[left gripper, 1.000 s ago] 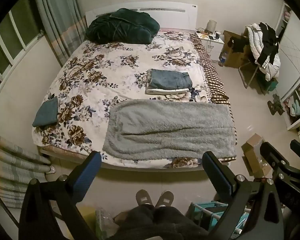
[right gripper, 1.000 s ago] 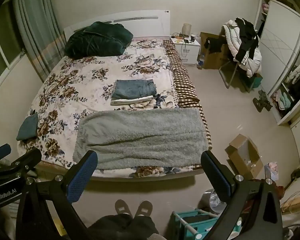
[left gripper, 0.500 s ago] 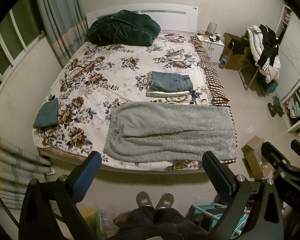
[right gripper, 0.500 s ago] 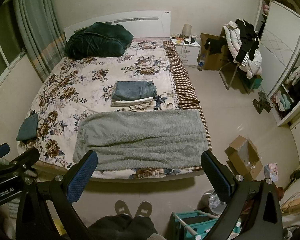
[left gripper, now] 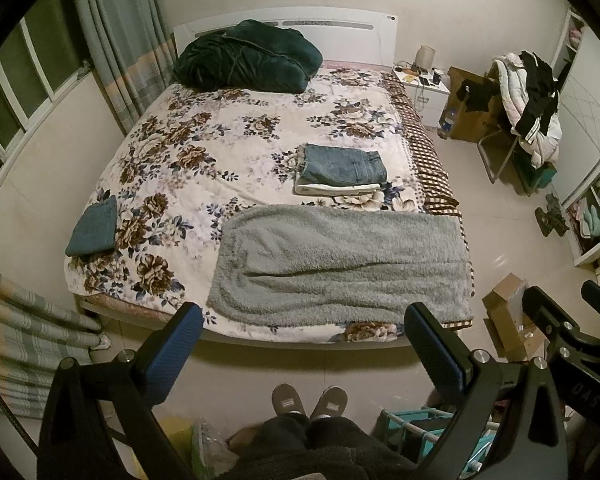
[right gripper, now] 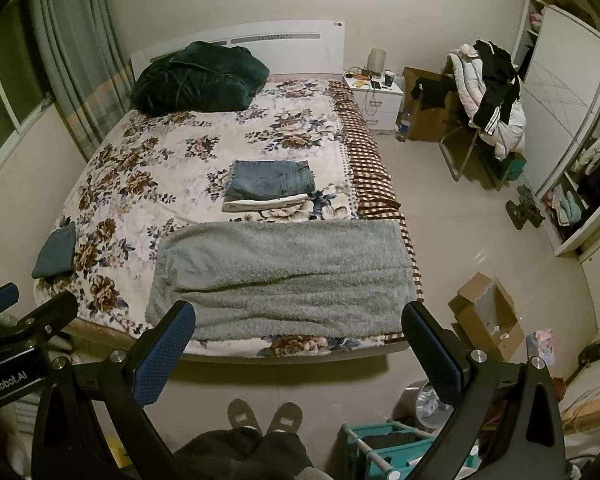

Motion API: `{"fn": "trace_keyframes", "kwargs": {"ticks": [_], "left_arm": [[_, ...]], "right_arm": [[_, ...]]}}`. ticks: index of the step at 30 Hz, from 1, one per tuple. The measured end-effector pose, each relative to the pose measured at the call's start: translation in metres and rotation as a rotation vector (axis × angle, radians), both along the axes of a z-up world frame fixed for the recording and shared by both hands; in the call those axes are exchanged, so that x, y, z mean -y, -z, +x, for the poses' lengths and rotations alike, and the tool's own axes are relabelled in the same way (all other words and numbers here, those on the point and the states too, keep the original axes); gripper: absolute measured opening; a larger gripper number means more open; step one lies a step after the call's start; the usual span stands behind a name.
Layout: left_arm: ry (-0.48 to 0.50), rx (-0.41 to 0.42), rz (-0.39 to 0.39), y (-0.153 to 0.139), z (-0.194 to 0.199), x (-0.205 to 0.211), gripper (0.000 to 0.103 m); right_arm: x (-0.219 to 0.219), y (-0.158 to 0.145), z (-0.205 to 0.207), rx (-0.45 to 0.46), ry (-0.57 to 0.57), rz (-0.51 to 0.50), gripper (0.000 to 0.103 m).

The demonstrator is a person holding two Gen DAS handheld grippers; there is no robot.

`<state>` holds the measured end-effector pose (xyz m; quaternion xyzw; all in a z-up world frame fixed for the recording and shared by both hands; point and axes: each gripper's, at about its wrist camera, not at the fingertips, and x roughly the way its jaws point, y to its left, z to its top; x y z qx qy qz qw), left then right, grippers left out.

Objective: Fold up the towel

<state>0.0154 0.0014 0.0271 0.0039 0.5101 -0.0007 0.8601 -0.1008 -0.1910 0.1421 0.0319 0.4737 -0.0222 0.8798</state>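
Grey towel (left gripper: 340, 268) lies flat across the floral bed's (left gripper: 204, 160) foot.

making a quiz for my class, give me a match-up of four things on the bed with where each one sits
Things:
1. grey towel
2. dark green bundle
3. folded jeans
4. small teal cloth

Places:
A. by the headboard
B. left edge of the bed
C. spread flat along the foot
D. on a white folded item, mid-bed toward the right

Pairs: 1-C, 2-A, 3-D, 4-B
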Motion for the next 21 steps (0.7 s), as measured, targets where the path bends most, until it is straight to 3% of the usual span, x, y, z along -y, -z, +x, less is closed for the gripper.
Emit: {"fn": "trace_keyframes", "kwargs": {"ticks": [21], "left_arm": [[0.001,0.006,-0.007,-0.002,0.008,-0.002,0.103]], "right_arm": [[-0.009,-0.006,0.005,0.003,-0.003,-0.007,0.103]]}}
